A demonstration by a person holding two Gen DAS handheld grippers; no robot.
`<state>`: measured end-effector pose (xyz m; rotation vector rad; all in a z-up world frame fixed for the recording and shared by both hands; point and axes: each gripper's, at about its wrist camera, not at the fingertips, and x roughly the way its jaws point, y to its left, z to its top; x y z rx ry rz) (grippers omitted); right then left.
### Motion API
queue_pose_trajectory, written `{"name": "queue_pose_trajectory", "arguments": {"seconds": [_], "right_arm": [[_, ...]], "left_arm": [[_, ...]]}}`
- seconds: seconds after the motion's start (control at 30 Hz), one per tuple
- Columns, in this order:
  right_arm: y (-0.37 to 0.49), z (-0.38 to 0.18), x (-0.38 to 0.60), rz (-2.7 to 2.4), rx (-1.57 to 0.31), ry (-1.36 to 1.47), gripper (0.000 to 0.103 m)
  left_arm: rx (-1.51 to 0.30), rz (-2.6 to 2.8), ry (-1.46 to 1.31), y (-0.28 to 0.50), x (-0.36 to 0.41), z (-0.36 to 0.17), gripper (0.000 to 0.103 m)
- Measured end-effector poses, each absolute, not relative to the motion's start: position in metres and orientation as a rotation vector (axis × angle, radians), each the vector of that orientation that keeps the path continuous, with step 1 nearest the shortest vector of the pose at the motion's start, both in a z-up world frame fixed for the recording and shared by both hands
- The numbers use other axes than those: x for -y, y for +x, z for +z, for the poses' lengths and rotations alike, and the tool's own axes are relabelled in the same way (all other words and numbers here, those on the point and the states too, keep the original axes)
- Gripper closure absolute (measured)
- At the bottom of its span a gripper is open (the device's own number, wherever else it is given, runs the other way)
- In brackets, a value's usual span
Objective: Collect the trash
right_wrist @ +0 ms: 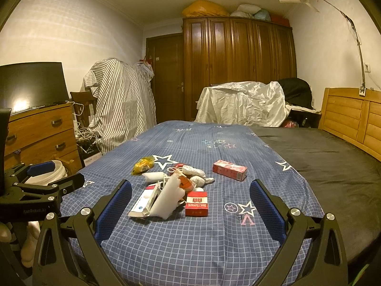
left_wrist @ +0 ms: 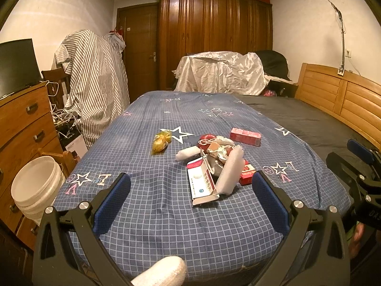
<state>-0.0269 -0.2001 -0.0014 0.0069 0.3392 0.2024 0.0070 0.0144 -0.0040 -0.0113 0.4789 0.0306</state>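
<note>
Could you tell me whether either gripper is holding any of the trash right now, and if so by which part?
Nothing is held. The left gripper and right gripper are both open above the bed, short of the trash pile.

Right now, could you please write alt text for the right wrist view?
A pile of trash lies on a blue checked bedsheet, framed by the open right gripper. A red box and a yellow wrapper lie apart from it; the left gripper shows at left, beside a white bucket.
</note>
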Motion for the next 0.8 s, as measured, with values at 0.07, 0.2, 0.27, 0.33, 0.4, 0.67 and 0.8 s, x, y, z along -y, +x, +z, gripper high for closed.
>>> {"name": "queue_pose_trajectory", "arguments": {"seconds": [0.07, 0.2, 0.27, 0.33, 0.4, 0.67, 0.8], "right_arm": [[-0.0272, -0.0015, 0.1999, 0.203, -0.339, 0.008, 0.004], [-0.0274, -0.0018, 0.1996, 0.202, -0.341, 0.007, 0.004], [-0.0272, -0.0022, 0.1996, 0.204, -0.343, 0.007, 0.004], [-0.0260, -0.0034, 0.1999, 0.207, -0.345, 0.008, 0.004], [-0.0258, -0.0038, 0.1995, 0.208, -0.346, 0.007, 0.004], [-0.0260, -0.0042, 0.1993, 0.209, -0.346, 0.006, 0.004], [-0.0255, -0.0044, 0.1981, 0.214, -0.350, 0.007, 0.004]], "left_arm": [[-0.479, 0.031, -0.012, 0.0069, -0.0144, -0.0041, 0.005], [-0.479, 0.031, -0.011, 0.0067, -0.0149, -0.0040, 0.005], [-0.482, 0.029, -0.013, 0.0075, -0.0153, -0.0040, 0.005], [-0.481, 0.030, -0.012, 0.0070, -0.0151, -0.0042, 0.005], [-0.480, 0.029, -0.011, 0.0072, -0.0152, -0.0042, 0.005], [-0.485, 0.030, -0.011, 0.0072, -0.0154, -0.0052, 0.005], [-0.486, 0.032, -0.013, 0.0073, -0.0165, -0.0053, 0.005]]}}
